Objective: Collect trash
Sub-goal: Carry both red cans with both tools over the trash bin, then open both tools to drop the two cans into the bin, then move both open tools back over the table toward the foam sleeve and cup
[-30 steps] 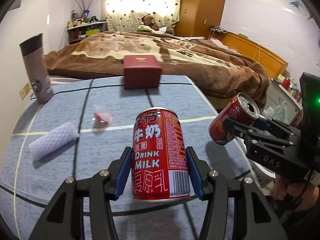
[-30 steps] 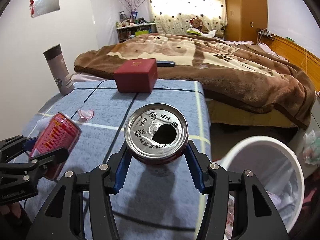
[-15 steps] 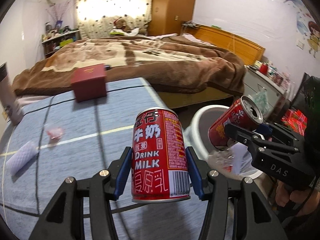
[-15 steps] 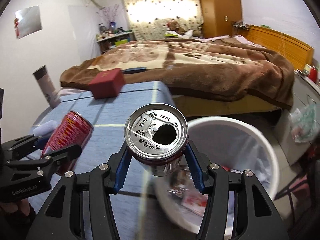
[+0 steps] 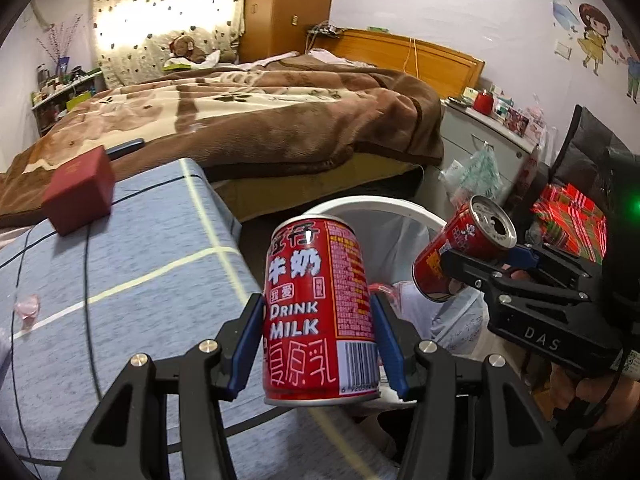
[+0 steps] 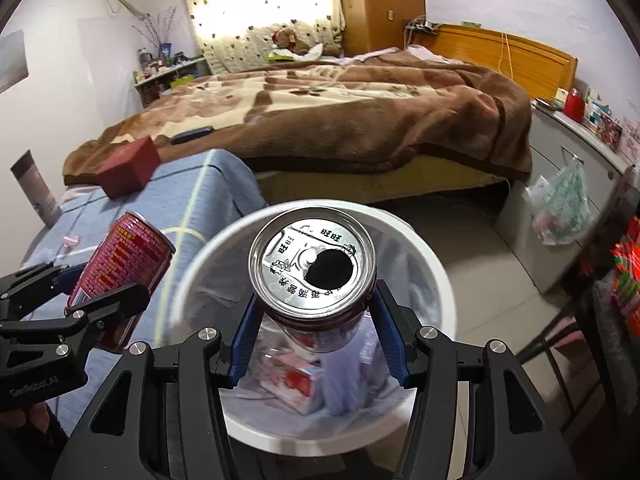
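My left gripper [image 5: 320,344] is shut on an upright red milk can [image 5: 320,312], held at the table's right edge beside the white trash bin [image 5: 384,208]. My right gripper [image 6: 316,332] is shut on a second red can [image 6: 312,268], open top toward the camera, held over the bin [image 6: 436,264]. The bin holds a red-and-white carton [image 6: 296,384] and wrappers. Each gripper shows in the other's view: the right one [image 5: 476,260] with its tilted can [image 5: 460,252], the left one [image 6: 100,292] with its can [image 6: 120,272].
The blue-cloth table [image 5: 140,264] carries a dark red box [image 5: 78,190] and a pink wrapper [image 5: 26,308]. A grey tumbler [image 6: 34,188] stands at its far left. A bed with a brown blanket [image 6: 340,112] lies behind; a cabinet [image 6: 560,184] stands to the right.
Both grippers have swung right, away from the table and toward the bin, each still holding its can. The right can now hangs over the bin's opening.
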{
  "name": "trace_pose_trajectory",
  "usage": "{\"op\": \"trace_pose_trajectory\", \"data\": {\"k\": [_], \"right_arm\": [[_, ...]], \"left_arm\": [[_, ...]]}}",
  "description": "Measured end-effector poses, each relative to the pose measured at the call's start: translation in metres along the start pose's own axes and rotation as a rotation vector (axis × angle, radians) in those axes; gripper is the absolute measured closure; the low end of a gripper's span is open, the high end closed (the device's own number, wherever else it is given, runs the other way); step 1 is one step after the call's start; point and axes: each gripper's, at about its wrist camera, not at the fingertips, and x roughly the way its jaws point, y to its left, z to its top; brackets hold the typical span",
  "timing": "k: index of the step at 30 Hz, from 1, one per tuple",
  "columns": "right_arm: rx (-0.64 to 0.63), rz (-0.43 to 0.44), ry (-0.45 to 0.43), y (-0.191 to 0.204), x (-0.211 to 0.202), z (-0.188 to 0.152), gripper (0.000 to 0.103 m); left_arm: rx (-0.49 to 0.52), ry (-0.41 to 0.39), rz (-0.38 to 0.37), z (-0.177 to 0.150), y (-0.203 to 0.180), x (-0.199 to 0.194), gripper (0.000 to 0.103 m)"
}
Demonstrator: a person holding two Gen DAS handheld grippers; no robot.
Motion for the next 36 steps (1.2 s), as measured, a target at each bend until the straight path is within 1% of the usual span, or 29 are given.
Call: {"op": "trace_pose_trajectory", "data": {"k": [5,8,11,14,17,20,27,31,36], "right_arm": [[0.015,-0.025,0.030,-0.012,0.005,-0.002,0.048],[0.007,-0.045,0.051,-0.016,0.009,-0.004,0.048],[0.003,-0.049,0.062,-0.018,0.012,-0.005,0.047],[0.004,-0.035,0.044,-0.019,0.009,-0.007,0.045],[0.013,-0.026,0.025,-0.021,0.005,-0.006,0.041],[0.016,-0.031,0.013,-0.021,0.001,-0.005,0.040],[0.017,-0.032,0.002,-0.016,-0.002,-0.006,0.040],[0.027,-0.019,-0.022,-0.013,-0.008,-0.005,0.040],[0.004,0.000,-0.042,0.002,-0.013,-0.003,0.040]], "left_arm": [[0.008,0.016,-0.017,0.003,-0.009,0.011,0.047],[0.005,0.021,-0.005,0.003,-0.011,0.016,0.046],[0.002,0.023,0.006,0.003,-0.011,0.017,0.034],[-0.005,0.009,-0.012,0.003,-0.010,0.014,0.033],[-0.009,0.005,-0.005,0.002,-0.008,0.012,0.033],[-0.012,-0.005,-0.006,0.001,-0.006,0.007,0.033],[-0.033,-0.016,0.005,-0.002,0.004,-0.002,0.033],[-0.041,-0.032,0.024,-0.004,0.011,-0.013,0.033],[-0.064,-0.048,0.040,-0.010,0.026,-0.026,0.033]]}}
